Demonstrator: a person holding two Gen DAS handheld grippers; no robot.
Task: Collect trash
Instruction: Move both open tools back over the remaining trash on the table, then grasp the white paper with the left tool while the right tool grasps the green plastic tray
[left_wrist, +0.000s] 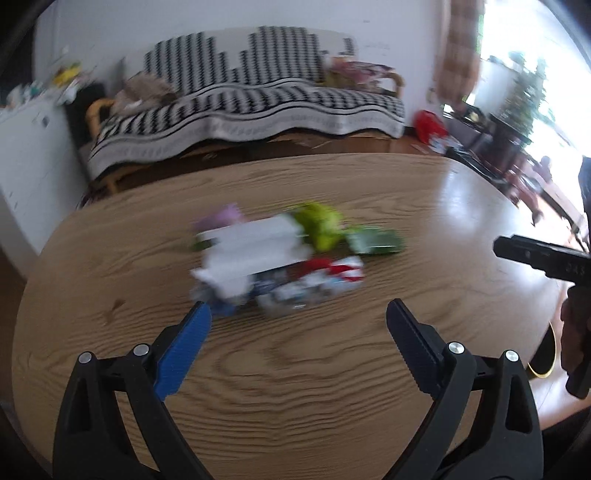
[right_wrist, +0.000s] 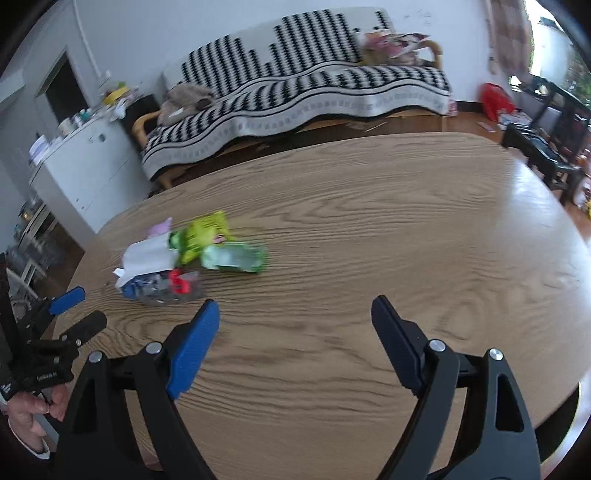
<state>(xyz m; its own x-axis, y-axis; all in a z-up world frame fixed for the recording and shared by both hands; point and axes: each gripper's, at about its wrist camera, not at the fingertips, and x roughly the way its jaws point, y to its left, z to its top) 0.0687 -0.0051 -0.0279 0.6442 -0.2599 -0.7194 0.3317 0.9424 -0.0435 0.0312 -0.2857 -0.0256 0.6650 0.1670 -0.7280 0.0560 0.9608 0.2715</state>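
While both grippers, left (left_wrist: 297, 308) & right (right_wrist: 295, 304), gape empty, 1 trash pile (left_wrist: 280, 258) sits on table (left_wrist: 332, 369).

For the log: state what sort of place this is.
Probably a home living room: a sofa under a black-and-white zigzag throw, an oval wooden table holding crumpled wrappers, and a white cabinet.

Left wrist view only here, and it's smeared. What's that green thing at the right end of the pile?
Observer: The right wrist view shows a green wrapper lying flat, its open side showing a pale lining.
Operator: Touching anything?
Observer: Its left end meets the lime packet.
Operator: Are the right tongs free?
Observer: Yes. The right tongs are open and empty, over bare table to the right of that wrapper.
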